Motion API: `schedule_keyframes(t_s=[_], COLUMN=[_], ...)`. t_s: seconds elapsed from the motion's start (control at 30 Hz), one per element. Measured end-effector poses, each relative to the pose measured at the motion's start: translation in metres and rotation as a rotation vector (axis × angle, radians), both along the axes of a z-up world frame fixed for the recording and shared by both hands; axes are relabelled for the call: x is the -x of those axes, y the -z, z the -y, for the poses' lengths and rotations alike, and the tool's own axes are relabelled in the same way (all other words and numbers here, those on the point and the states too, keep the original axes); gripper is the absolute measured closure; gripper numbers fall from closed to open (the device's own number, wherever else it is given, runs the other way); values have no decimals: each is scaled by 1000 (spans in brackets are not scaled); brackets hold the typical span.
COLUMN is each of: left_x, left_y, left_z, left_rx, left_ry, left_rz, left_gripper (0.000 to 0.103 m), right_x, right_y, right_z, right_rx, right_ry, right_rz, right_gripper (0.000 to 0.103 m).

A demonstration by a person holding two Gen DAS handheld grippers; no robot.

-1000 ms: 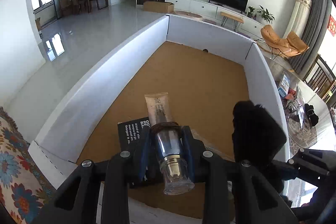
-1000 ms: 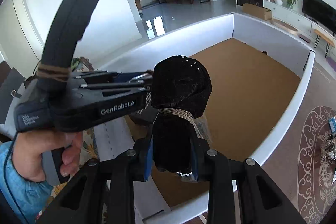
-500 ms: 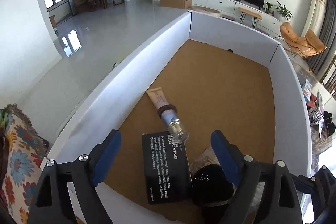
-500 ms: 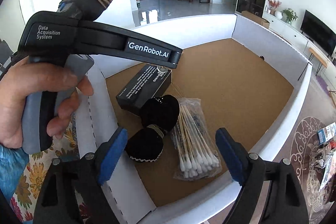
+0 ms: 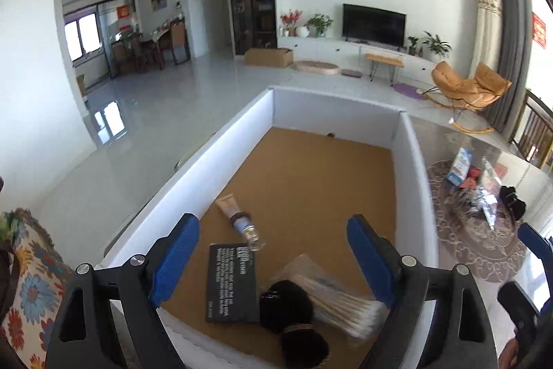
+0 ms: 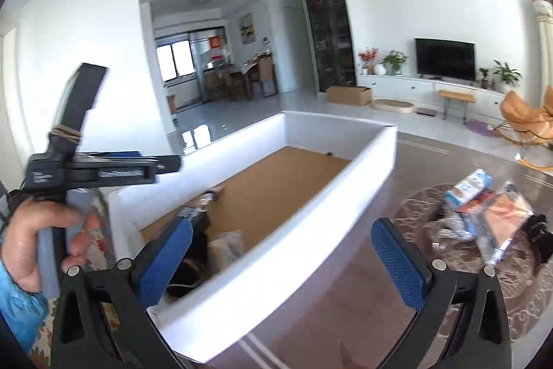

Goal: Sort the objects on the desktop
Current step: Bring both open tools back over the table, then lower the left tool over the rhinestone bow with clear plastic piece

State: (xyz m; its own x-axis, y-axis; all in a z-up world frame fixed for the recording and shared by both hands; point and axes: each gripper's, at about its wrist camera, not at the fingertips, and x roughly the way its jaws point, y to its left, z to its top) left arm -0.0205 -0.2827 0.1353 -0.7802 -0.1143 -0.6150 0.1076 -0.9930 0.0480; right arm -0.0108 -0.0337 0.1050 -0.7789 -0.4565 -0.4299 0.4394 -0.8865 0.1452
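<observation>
A white-walled box [image 5: 238,140] with a brown floor holds a beige tube [image 5: 238,222], a black card box [image 5: 231,282], a black rolled cloth [image 5: 293,324] and a bag of cotton swabs [image 5: 331,293] at its near end. My left gripper [image 5: 273,261] is open and empty, above the box's near end. My right gripper [image 6: 283,261] is open and empty, raised over the box's right wall [image 6: 311,230]. The black cloth [image 6: 197,241] and swab bag [image 6: 228,244] show partly behind its left finger. The left gripper's body [image 6: 90,168] and the hand holding it are at the left.
On the glass table to the right lies a pile of loose items [image 6: 484,210]: a blue-white pack, clear bags, a black cloth piece [image 5: 511,199]. A floral cushion [image 5: 20,282] lies left of the box.
Both grippers let go: the tube and the black cloth now lie in the box. Both grippers have lifted and pulled back; the right one has swung right toward the glass table.
</observation>
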Motion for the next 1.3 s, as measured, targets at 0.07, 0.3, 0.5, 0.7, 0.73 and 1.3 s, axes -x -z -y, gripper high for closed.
schedule_keyframes(t_s=[0.07,0.3,0.5,0.7,0.73,1.3], left_x=[-12,-37,-32,-24,-22,54], left_y=[-12,-1,77,129,133,159], left_z=[-30,-160,-247,-266,-268,-263], left_rx=[-7,-22,116,54,61,18], left_ry=[86,424,542,553,545,543], left_rz=[-28,28,140,257,260,311], left_gripper=[16,3,1,1,1,0], right_x=[4,11,-6,-22,-22,-17], right_y=[12,81,110,113,112,118], right_z=[-41,-188,-263,-269,-268,-277], right_rx=[-37,-288,-355,-325,-325,-241], right_ry=[109,393,512,513,516,522], right_rz=[17,255,414,427,428,473], right_gripper=[0,0,0,0,0,0])
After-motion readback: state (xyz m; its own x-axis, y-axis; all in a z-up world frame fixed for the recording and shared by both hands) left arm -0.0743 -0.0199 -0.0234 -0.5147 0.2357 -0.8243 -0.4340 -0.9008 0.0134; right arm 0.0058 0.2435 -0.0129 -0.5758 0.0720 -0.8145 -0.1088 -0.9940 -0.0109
